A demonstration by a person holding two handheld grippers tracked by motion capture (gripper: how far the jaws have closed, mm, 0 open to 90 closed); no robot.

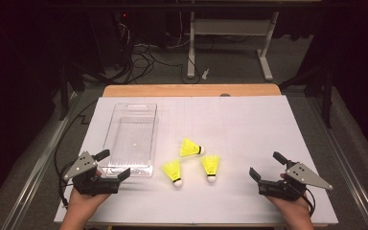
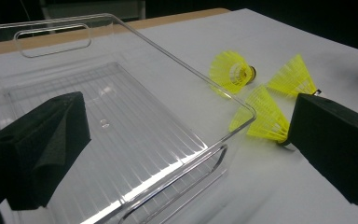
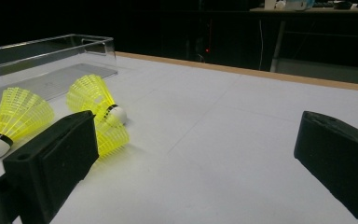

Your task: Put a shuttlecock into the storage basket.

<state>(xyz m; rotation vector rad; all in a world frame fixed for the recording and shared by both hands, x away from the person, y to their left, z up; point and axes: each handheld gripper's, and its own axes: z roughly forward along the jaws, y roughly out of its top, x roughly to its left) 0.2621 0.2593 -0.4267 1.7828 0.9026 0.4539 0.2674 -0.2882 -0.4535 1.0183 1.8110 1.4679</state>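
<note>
The tray [image 1: 130, 139] is clear, glossy ribbed plastic; three shuttlecocks [image 1: 210, 165] have yellow plastic mesh skirts; the table cover [image 1: 249, 124] looks like matt white paper over a wood edge

High view: fixed overhead, near side, facing forward and down, whole table [image 1: 249, 120] centre frame. Left gripper view: low, close, tray [image 2: 121, 140] at frame left, 3 shuttlecocks [image 2: 261, 93] upper right. Right gripper view: near table level, same shuttlecocks [image 3: 93, 100] at left, tray [image 3: 42, 51] upper left. All 3 views share both.
</note>
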